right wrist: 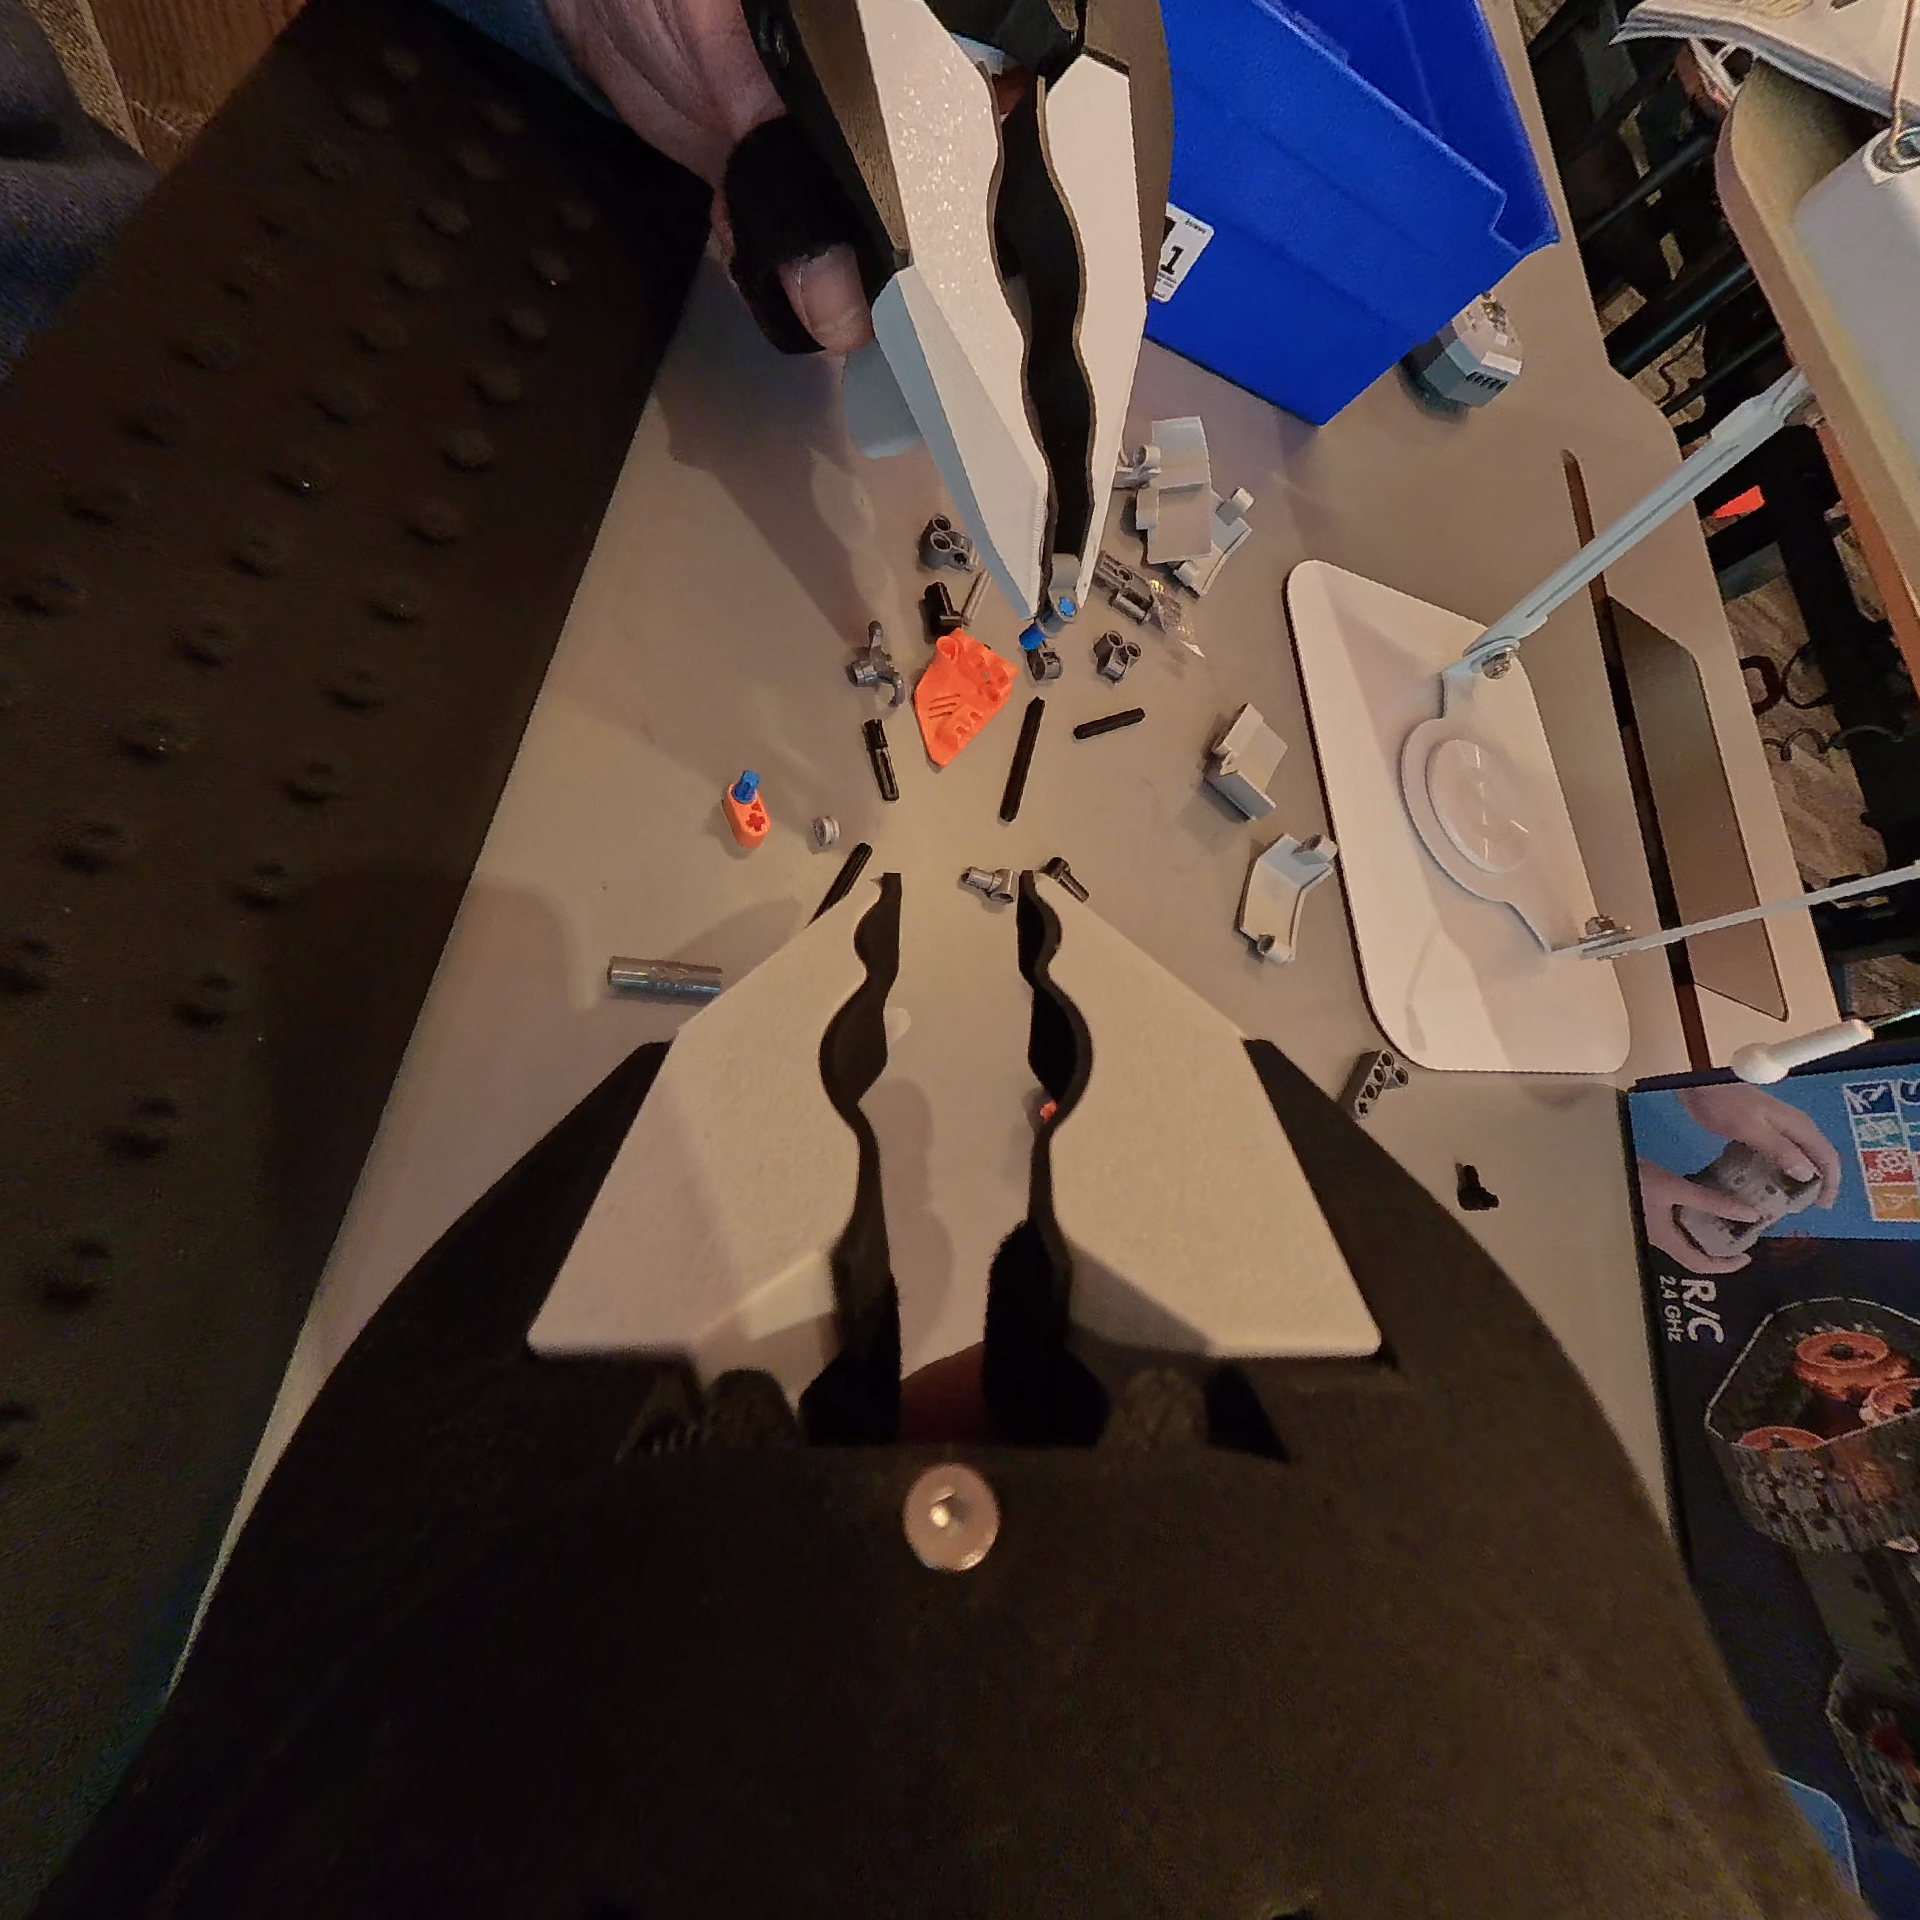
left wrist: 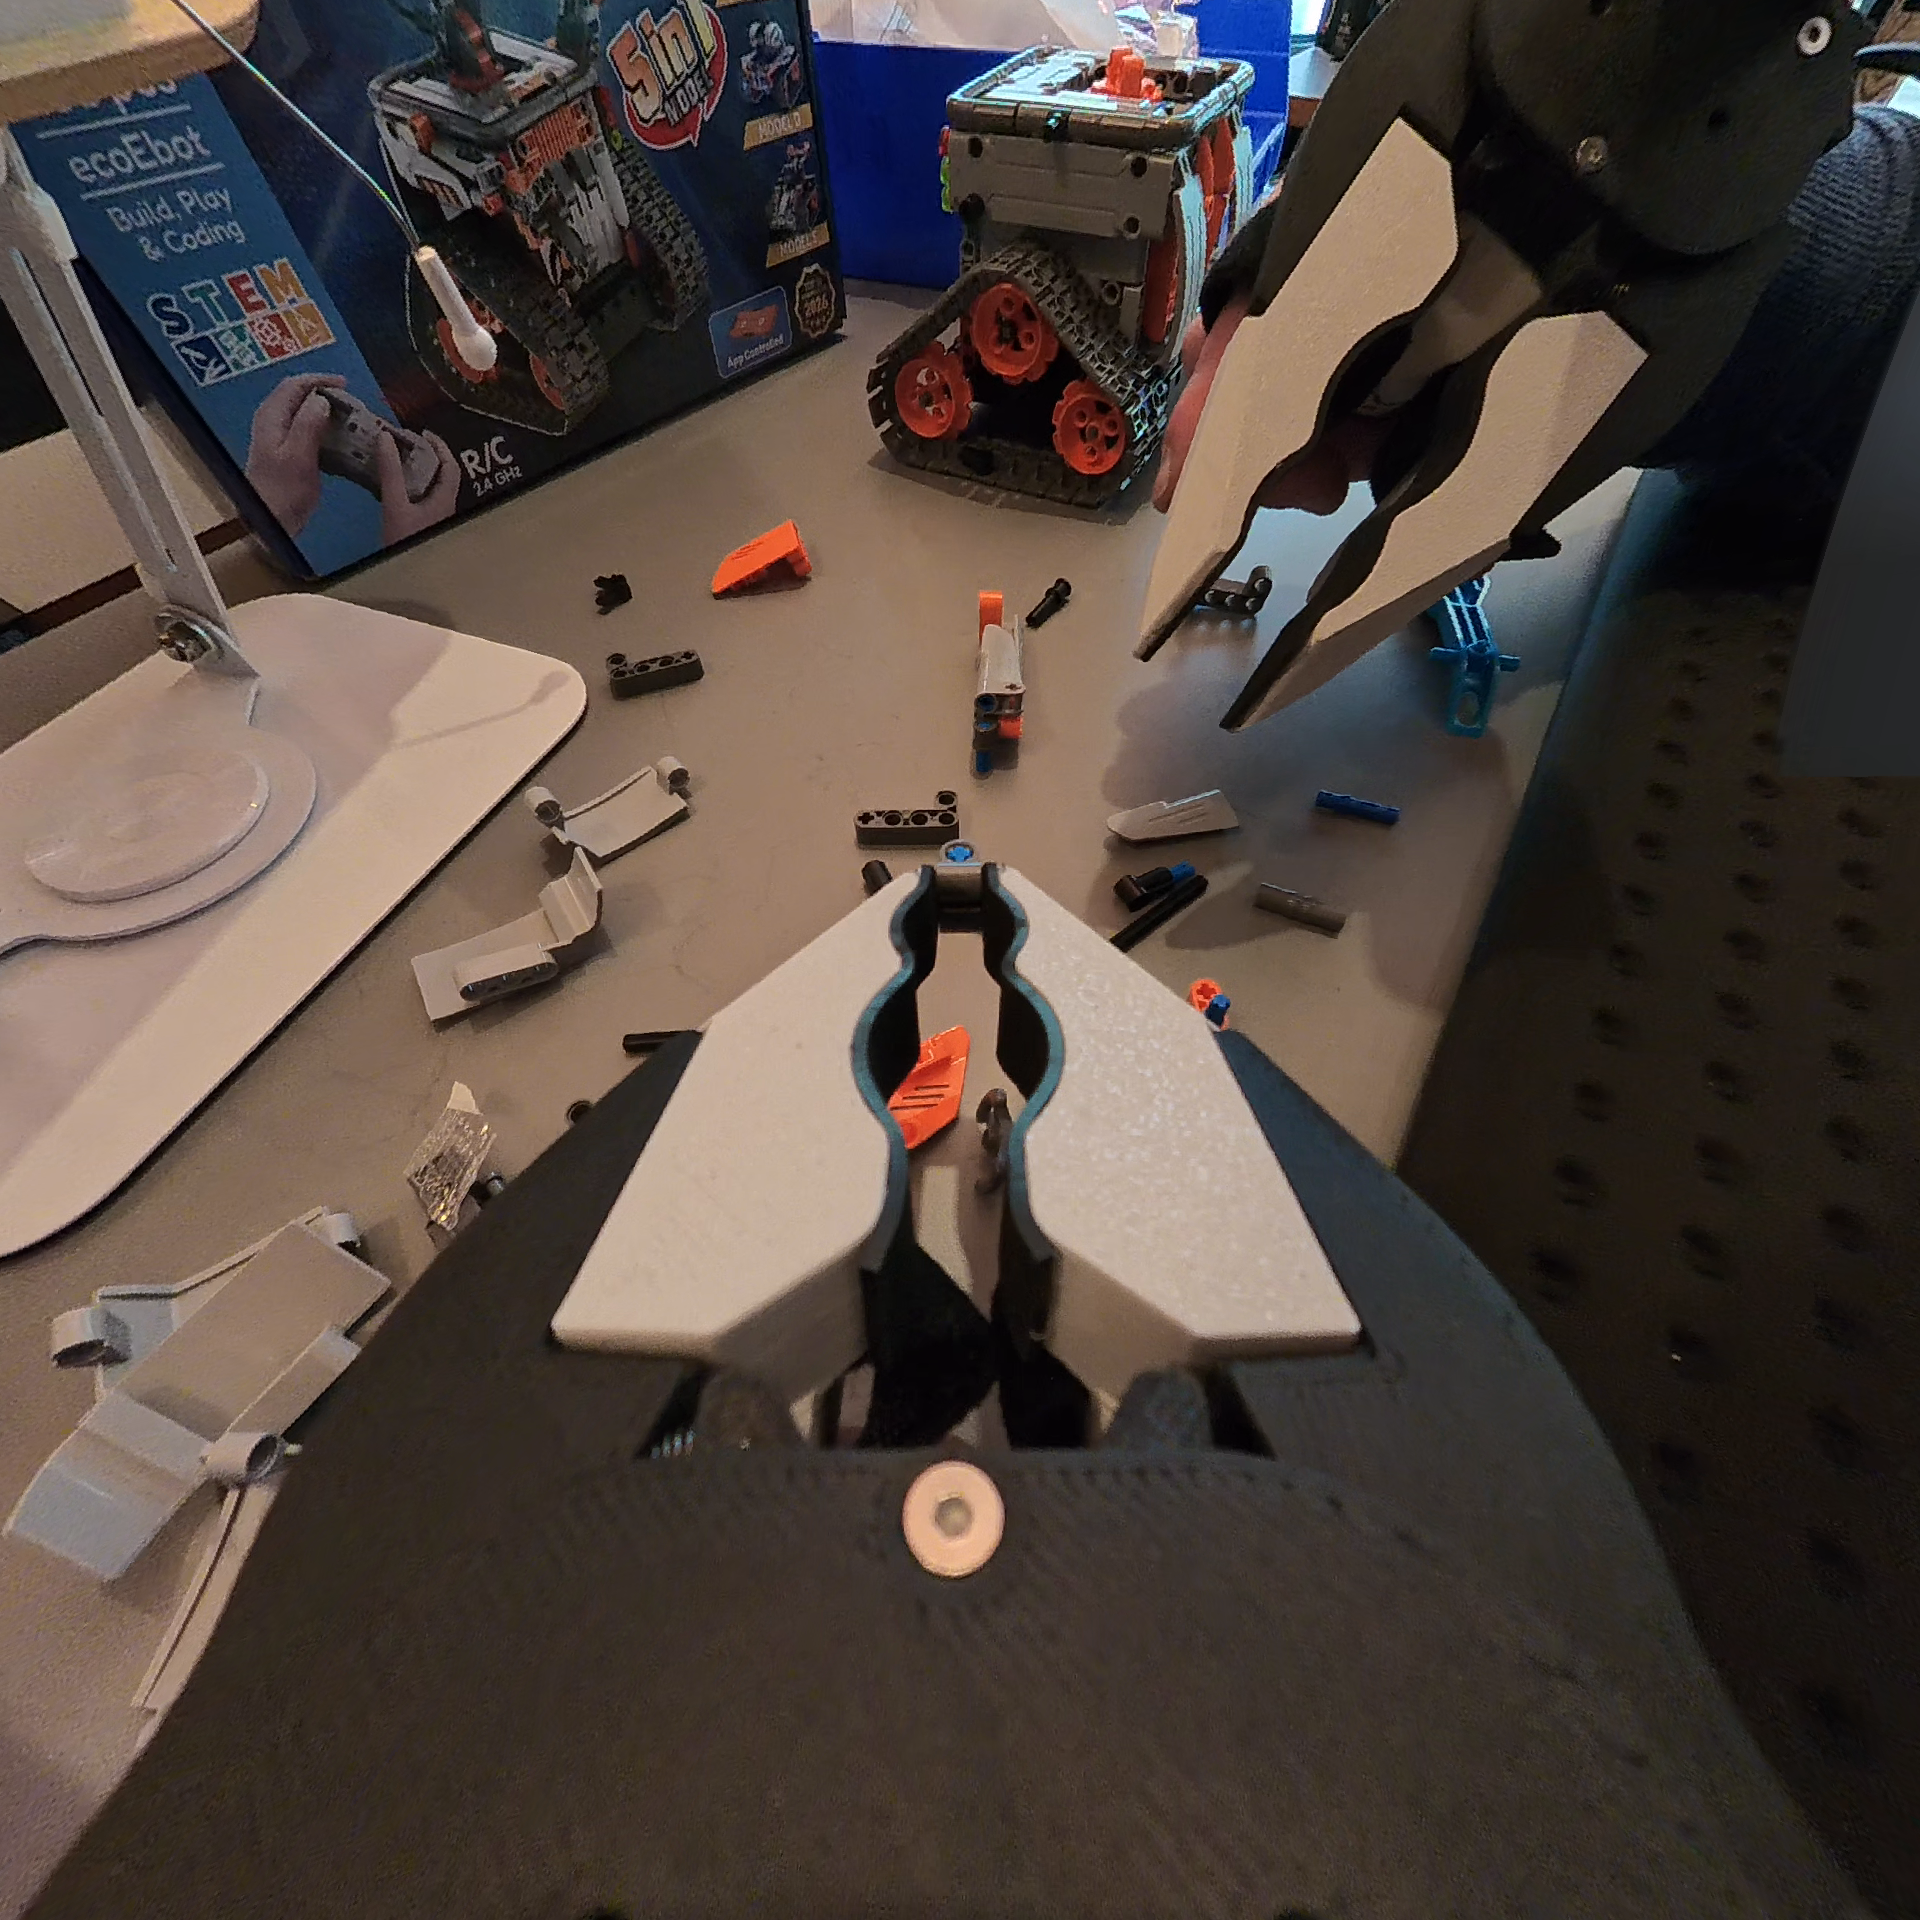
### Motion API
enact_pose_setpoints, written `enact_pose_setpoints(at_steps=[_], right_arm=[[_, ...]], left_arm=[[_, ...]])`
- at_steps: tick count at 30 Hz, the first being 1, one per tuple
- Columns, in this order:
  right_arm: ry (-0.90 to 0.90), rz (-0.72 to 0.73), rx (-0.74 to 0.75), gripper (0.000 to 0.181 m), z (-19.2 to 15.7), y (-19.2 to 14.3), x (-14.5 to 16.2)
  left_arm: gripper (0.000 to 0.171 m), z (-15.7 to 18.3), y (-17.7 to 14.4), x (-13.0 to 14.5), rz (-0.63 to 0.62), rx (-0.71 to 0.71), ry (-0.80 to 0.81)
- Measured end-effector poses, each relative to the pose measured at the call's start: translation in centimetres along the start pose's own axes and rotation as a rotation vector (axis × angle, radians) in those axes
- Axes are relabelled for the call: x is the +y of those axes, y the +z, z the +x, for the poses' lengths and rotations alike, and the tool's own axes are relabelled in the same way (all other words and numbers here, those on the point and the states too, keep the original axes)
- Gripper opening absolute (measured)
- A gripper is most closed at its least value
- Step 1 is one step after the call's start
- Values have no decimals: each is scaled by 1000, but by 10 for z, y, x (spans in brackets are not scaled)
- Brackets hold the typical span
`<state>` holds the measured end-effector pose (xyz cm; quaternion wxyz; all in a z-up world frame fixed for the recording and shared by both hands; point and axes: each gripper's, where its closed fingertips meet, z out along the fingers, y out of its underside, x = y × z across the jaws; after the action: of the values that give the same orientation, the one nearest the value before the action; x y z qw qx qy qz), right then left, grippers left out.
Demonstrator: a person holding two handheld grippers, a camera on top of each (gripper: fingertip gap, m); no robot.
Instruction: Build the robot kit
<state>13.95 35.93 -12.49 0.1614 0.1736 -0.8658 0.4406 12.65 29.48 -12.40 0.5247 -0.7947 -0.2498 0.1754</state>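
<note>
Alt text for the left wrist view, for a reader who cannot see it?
The left gripper pinches a small grey connector piece with a blue pin at its fingertips, above a grey table strewn with building-toy parts. The right gripper hangs open beyond, near a grey-and-orange tracked toy vehicle.

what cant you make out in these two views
- Left tongs: small grey piece with blue pin at the tips; its lower part is hidden by the fingers.
- Tracked model, left wrist view: right side hidden behind right tongs.
- Blue bin, right wrist view: contents cut off by the top edge.
</note>
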Motion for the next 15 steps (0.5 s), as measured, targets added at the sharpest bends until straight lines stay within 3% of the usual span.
enact_pose_setpoints(at_steps=[15], right_arm=[[3, -2, 3, 20, 2, -3, 1]], left_arm=[[6, 1, 1, 2, -12, 4, 6]])
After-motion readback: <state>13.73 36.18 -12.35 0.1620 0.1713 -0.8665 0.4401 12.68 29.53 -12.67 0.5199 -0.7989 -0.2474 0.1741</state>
